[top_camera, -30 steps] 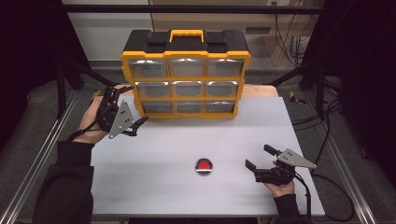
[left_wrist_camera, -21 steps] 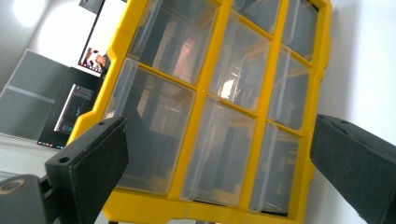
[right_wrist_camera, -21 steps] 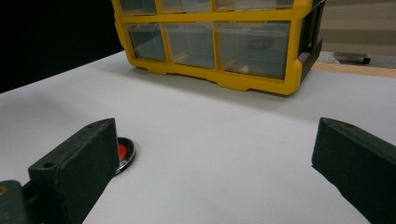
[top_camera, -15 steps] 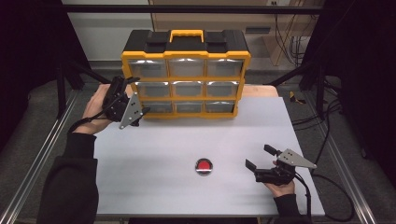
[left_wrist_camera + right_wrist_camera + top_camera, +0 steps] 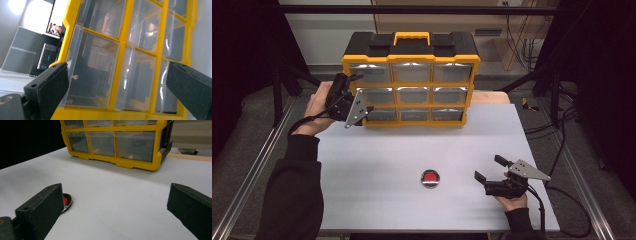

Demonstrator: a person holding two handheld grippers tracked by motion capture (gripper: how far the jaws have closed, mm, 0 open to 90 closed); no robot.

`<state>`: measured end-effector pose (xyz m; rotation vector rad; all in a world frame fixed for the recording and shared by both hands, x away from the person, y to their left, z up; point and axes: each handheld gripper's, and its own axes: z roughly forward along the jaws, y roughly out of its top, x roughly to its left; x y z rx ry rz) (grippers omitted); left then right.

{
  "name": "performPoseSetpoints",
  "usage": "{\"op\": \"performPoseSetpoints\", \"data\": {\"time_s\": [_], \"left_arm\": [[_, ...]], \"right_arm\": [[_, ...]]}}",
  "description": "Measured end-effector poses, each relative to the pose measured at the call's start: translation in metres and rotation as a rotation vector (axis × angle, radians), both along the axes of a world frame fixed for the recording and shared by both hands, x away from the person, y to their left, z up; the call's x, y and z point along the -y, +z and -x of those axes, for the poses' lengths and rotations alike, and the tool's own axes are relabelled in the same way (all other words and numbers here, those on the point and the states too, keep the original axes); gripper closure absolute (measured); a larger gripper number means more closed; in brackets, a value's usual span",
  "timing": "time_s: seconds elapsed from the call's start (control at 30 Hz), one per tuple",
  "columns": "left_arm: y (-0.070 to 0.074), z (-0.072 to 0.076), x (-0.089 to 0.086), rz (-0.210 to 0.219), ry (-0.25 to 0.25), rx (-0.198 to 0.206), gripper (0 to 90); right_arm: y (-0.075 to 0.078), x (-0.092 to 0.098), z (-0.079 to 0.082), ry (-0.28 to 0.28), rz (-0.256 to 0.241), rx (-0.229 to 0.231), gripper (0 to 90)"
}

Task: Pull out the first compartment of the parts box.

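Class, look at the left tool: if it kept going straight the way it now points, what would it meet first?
Most likely the clear drawer fronts of the yellow organiser. The left tool, open, points at the left-hand drawers from close by, with nothing between. Exactly which drawer is hard to tell.

Parted black fingers (image 5: 48,92) close before yellow organizer's (image 5: 125,42) clear drawers (image 5: 92,72).

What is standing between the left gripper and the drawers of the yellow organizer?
Nothing visible. The left gripper is open at the left column of the yellow organizer, and in the left gripper view its jaws frame the clear drawers with only open space between.
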<state>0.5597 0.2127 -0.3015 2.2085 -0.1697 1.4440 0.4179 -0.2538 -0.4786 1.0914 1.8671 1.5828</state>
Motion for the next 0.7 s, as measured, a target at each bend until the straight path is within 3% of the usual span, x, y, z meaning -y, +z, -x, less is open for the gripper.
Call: {"op": "performPoseSetpoints", "data": {"time_s": [0.23, 0.3, 0.7], "left_arm": [[0.006, -0.011, 0.000, -0.030, 0.019, 0.026, 4.8], [0.008, -0.014, 0.000, -0.021, 0.022, 0.039, 5.2], [0.007, -0.030, 0.007, -0.074, 0.026, 0.069, 7.6]], "right_arm": [[0.000, 0.000, 0.000, -0.003, -0.001, 0.003, 1.4], [0.000, 0.000, 0.000, -0.003, -0.002, 0.001, 1.4], [0.000, 0.000, 0.000, -0.003, 0.000, 0.004, 1.4]]}}
